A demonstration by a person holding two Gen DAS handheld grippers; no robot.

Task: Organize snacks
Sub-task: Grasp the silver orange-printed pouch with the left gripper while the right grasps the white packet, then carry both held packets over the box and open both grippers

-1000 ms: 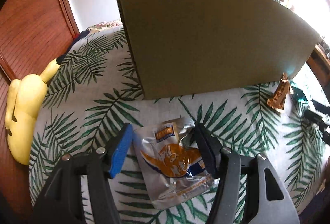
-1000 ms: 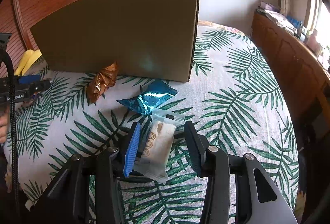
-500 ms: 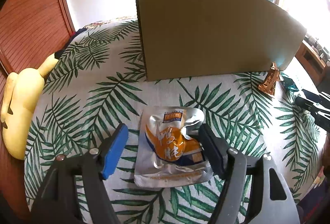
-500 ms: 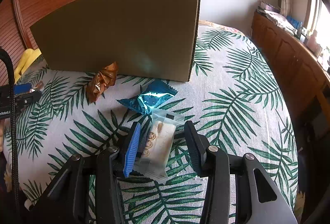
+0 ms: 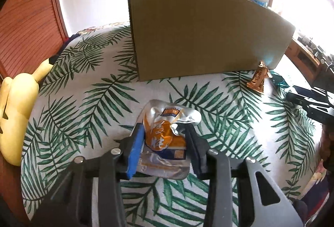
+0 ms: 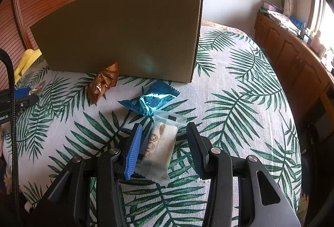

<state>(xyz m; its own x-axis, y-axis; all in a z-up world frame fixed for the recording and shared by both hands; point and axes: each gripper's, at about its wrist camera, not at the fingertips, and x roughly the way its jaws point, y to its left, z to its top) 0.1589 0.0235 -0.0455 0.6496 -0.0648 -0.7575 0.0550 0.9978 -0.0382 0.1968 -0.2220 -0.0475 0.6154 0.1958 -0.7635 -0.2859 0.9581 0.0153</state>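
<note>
Left wrist view: left gripper [image 5: 165, 133] jaws just closed in, now pinching crinkly silver-and-orange foil snack pouch [image 5: 167, 139] lying on palm-leaf bedspread [image 5: 83, 105], in front of tall brown cardboard box [image 5: 198, 38].

Right wrist view: right gripper [image 6: 165, 141] half-open around clear-wrapped beige biscuit packet [image 6: 160, 143], right pad not touching; blue foil packet [image 6: 149, 99] just beyond, crumpled copper wrapper [image 6: 104, 82] against box.

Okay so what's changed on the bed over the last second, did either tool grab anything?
The left tool slid toward the cardboard box, and its jaws have just closed onto the silver and orange snack pouch, which now crumples between them. The right tool stayed put, open around the clear biscuit packet. The blue packet and brown packet haven't moved.
</note>
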